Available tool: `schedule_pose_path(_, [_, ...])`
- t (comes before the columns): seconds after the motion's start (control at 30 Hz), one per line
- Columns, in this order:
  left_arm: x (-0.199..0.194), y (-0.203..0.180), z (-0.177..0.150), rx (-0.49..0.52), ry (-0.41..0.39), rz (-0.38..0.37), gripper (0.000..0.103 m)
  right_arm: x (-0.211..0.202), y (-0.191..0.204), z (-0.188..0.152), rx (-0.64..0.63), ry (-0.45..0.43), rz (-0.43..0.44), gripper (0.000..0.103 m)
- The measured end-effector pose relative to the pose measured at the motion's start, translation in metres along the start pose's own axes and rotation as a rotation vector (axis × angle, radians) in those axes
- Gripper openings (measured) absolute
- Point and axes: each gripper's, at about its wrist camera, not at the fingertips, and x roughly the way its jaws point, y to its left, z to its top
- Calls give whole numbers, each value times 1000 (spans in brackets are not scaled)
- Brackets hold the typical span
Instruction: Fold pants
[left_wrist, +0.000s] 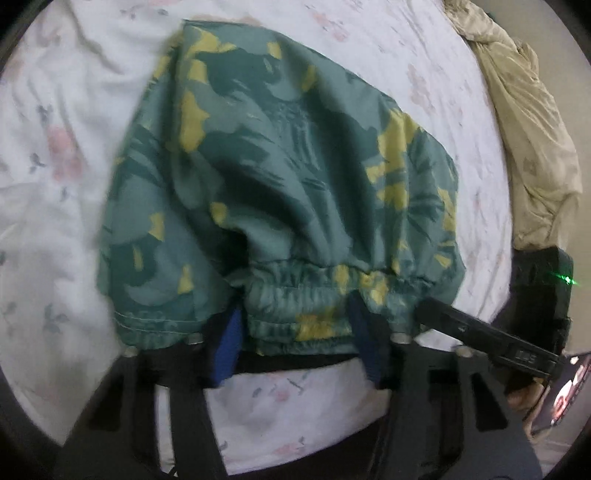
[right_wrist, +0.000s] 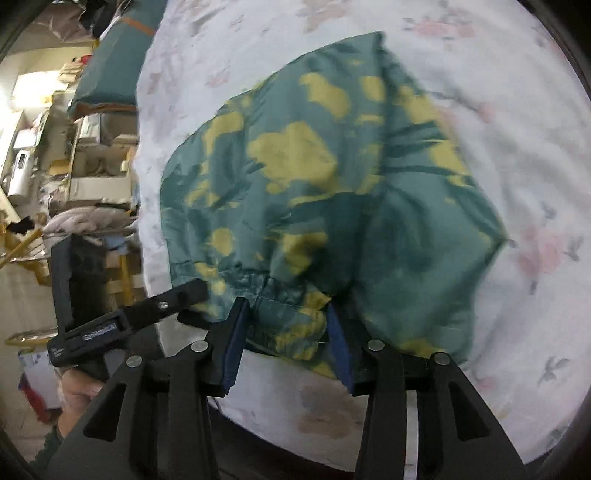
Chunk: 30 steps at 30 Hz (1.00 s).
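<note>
Green pants with yellow blotches lie folded on a white flowered bedsheet. Their elastic waistband is at the near edge. My left gripper stands wide open with the waistband between its blue pads. My right gripper is also open, its blue pads on either side of the waistband edge. The pants fill the middle of the right wrist view. Each gripper shows in the other's view: the right one, the left one.
A beige blanket is bunched along the bed's right side. The bed edge is close on the left of the right wrist view, with cluttered shelves and boxes beyond it.
</note>
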Motion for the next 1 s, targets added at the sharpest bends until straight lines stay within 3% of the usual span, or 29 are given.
schedule_pose_path(0.1, [2,-4,-2,33,-5,24,46,9,-5,0,46,24,-1,46])
schedule_pose_path(0.17, [1,-6,-1,44,-14,36,33,8,2,0,6,11,-12,44])
schedule_pose_path(0.23, [-2,-15,2,82,-39,55,17,4,15,-2,-61,-15,-27,34])
schedule_pose_path(0.3, [-18,-20,1,126,-79,69,16,-4,27,-6,-111,-41,2,25])
schedule_pose_path(0.43, [-42,-27,-8,202,-118,100,16,-18,39,-15,-155,-55,78,24])
schedule_pose_path(0.5, [-43,-27,-10,205,-119,109,16,-12,38,-19,-152,-30,72,24])
schedule_pose_path(0.6, [-29,-20,-6,164,-63,104,23,7,19,-16,-98,13,-34,26])
schedule_pose_path(0.67, [-12,-17,-4,151,-28,152,38,14,12,-13,-67,39,-87,37])
schedule_pose_path(0.7, [-10,-16,-4,150,-23,178,41,13,10,-12,-58,35,-107,51])
schedule_pose_path(0.73, [-11,-16,-3,160,-26,176,43,6,11,-11,-60,8,-110,52])
schedule_pose_path(0.83, [-30,-18,1,174,-103,222,48,-17,21,-11,-115,-79,-136,52])
schedule_pose_path(0.9, [-51,-14,5,150,-193,267,51,-45,25,-6,-137,-198,-179,52])
schedule_pose_path(1.0, [-79,-3,26,83,-284,279,60,-79,17,10,-81,-307,-121,52])
